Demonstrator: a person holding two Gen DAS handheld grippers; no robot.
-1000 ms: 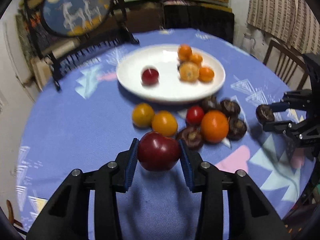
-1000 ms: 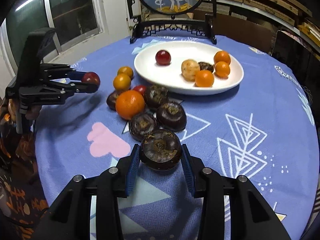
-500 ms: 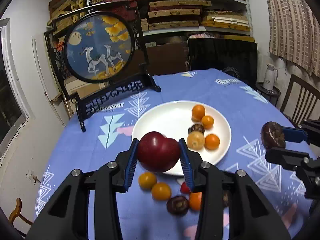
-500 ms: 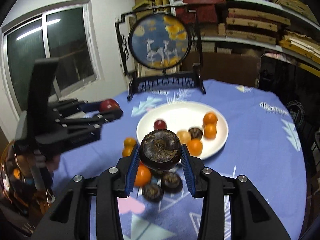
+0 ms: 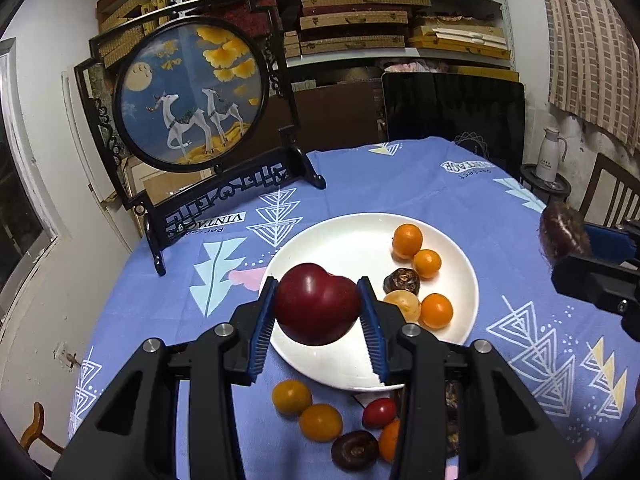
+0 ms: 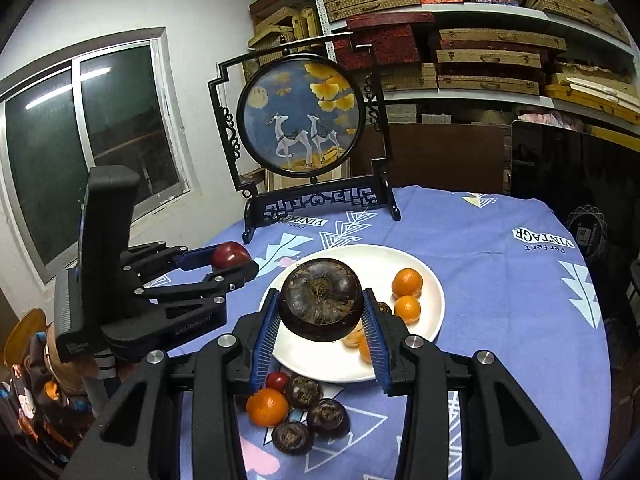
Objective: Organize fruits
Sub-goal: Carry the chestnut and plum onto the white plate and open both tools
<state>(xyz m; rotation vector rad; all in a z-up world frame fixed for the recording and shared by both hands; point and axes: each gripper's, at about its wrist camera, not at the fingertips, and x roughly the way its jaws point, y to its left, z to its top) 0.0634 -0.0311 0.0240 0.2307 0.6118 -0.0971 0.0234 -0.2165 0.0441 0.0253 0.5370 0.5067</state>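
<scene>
My left gripper (image 5: 318, 310) is shut on a dark red plum (image 5: 317, 309), held in the air over the near left part of the white plate (image 5: 344, 236). My right gripper (image 6: 320, 312) is shut on a dark brown water chestnut (image 6: 320, 299), held above the plate (image 6: 432, 280). The plate holds three small oranges (image 5: 407, 240), a pale fruit and a water chestnut (image 5: 401, 280). Loose fruit lies on the blue cloth in front of the plate: yellow tomatoes (image 5: 292, 397), a red tomato (image 5: 379, 412), an orange (image 6: 267, 407) and water chestnuts (image 6: 328, 417).
A round framed deer picture on a black stand (image 5: 192, 92) stands at the table's back left. A dark chair back (image 5: 452, 116) is behind the table and a wooden chair (image 5: 612, 196) at the right. Shelves with boxes line the wall.
Both grippers have lifted their fruit off the cloth and moved up and forward over the plate. The views now look across the table instead of down at it.
</scene>
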